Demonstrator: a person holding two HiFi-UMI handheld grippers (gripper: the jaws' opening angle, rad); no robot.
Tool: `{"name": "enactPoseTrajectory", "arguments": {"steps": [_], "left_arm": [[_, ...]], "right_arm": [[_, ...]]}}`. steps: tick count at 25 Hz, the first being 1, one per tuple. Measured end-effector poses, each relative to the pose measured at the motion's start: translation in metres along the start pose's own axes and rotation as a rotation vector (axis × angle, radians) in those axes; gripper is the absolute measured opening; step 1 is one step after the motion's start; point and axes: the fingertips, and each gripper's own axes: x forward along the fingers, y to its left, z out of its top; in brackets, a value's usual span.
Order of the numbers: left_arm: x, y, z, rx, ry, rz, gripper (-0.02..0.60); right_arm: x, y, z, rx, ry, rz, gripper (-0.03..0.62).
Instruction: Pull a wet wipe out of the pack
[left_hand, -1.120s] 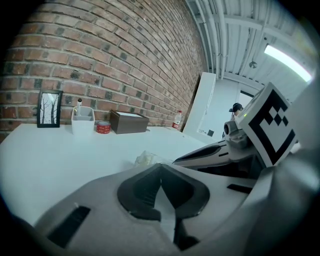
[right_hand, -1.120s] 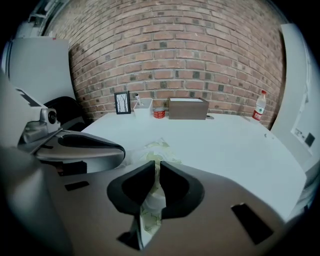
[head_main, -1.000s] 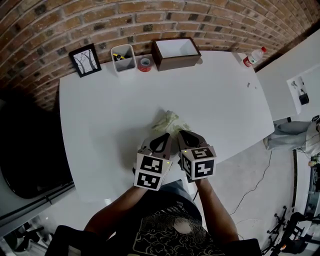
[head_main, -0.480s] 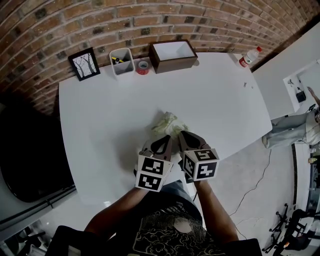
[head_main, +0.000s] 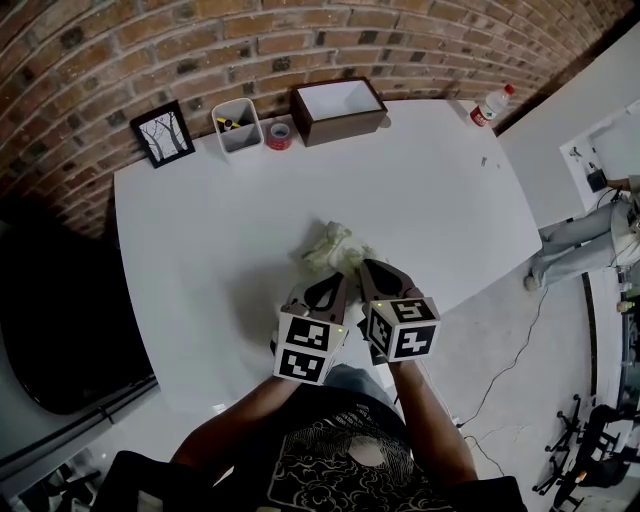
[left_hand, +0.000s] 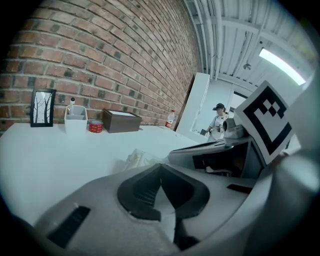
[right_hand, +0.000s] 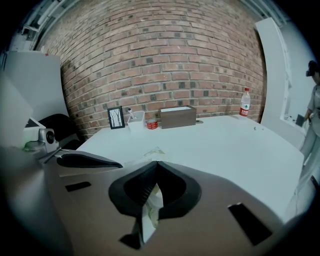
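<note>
Clamping a thin, pale, crumpled wet wipe (right_hand: 151, 207) in the right gripper (right_hand: 156, 164), jaws pressing together on it. Holding the left gripper (left_hand: 160, 166) with jaws meeting tip to tip, just beside the crumpled pale-green soft pack (head_main: 333, 247) lying on the white table (head_main: 200, 230).

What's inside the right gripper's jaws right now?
A pale wet wipe hangs pinched between the shut jaws of the right gripper. Its far end, toward the pack, cannot be seen because the jaw tips cover it.
</note>
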Motion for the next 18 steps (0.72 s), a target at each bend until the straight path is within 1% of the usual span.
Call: {"name": "enactPoseTrajectory", "arguments": {"steps": [10,18], "left_arm": [[-0.001,-0.004,0.003,0.008,-0.007,0.007,0.012],[-0.005,-0.009,0.009,0.024,-0.028,0.060,0.012]], "right_arm": [[-0.008,-0.001,0.003,0.001,-0.036,-0.002,0.017],[-0.017,-0.002,0.005,0.018,-0.081,0.045,0.015]]}}
